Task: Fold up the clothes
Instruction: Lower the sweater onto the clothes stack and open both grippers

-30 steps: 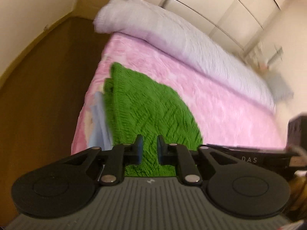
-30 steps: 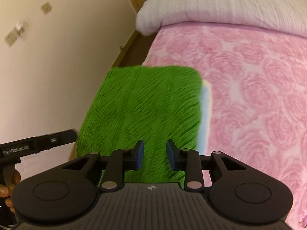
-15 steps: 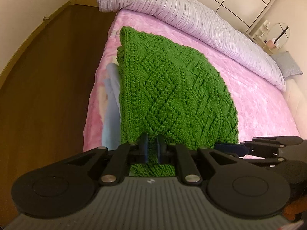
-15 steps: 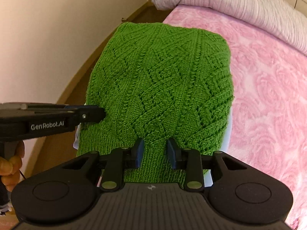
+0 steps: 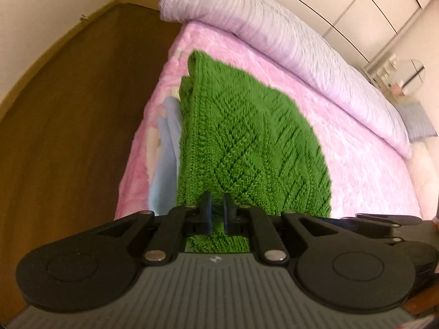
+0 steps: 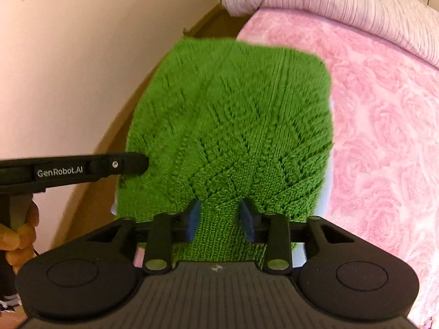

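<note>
A folded green knit sweater [image 5: 247, 142] lies near the edge of the bed's pink blanket [image 5: 356, 164], on top of a light blue garment [image 5: 166, 159]. My left gripper [image 5: 216, 211] is shut on the sweater's near edge, with green knit pinched between its pads. In the right wrist view the sweater [image 6: 233, 115] fills the middle. My right gripper [image 6: 219, 216] has its jaws opening; a ridge of knit lies between the pads, which stand off it. The left gripper's finger [image 6: 120, 164] touches the sweater's left side there.
A rolled lilac duvet [image 5: 288, 33] runs along the far side of the bed. Brown wooden floor [image 5: 68, 109] lies left of the bed, bounded by a cream wall [image 6: 82, 54]. A hand [image 6: 16, 235] grips the left tool's handle. Wardrobe doors stand behind the bed.
The right gripper's jaws have spread apart and let go of the sweater's edge. Both grippers have sunk a little toward the bed; the left one stays shut on the knit.
</note>
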Demonstrator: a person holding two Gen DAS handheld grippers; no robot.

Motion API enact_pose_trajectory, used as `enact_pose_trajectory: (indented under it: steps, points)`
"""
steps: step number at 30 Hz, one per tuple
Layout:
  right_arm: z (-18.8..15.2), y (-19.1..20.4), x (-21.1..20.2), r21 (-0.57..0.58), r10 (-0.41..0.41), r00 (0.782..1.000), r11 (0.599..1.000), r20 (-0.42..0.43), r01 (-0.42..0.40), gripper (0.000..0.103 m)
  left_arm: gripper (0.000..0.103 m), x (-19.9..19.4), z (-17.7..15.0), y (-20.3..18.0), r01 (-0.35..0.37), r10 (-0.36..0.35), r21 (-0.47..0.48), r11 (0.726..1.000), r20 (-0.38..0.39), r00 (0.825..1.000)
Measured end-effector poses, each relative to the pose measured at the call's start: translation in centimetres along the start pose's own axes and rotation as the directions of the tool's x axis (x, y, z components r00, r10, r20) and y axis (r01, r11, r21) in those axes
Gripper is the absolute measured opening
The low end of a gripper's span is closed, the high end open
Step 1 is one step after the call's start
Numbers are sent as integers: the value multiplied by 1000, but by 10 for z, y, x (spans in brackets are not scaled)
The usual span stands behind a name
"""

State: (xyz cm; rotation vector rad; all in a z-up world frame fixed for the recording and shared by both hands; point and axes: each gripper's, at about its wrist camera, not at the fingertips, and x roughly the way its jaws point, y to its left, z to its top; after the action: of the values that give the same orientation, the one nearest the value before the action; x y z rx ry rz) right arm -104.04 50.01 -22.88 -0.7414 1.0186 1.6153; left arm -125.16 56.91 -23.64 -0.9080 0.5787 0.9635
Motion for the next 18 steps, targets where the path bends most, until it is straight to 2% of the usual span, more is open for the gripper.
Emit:
enact_pose_trajectory:
  steps: [1, 3, 7, 11, 18]
  points:
    - [0, -3, -9, 9, 15, 1000, 1000, 9, -15, 77, 9, -6, -1, -5, -17, 17, -3, 1000, 7, 1000]
    - [-3, -9, -26, 13, 38, 999, 999, 22, -39, 78, 25, -20, -4, -18, -63, 63, -21, 998, 13, 998]
    - [-16, -17, -54, -9, 62, 998, 998, 7, -62, 88, 30, -45, -22, -45, -125, 124, -70, 990, -14, 992]
    - [-27, -33, -85, -33, 64, 998, 997, 8, -64, 88, 45, -73, -45, -74, -203, 200, -134, 970, -37, 979]
    - [-26, -64, -130, -71, 97, 995, 993, 13, -96, 88, 58, -121, -77, -142, -327, 336, -220, 919, 2, 942]
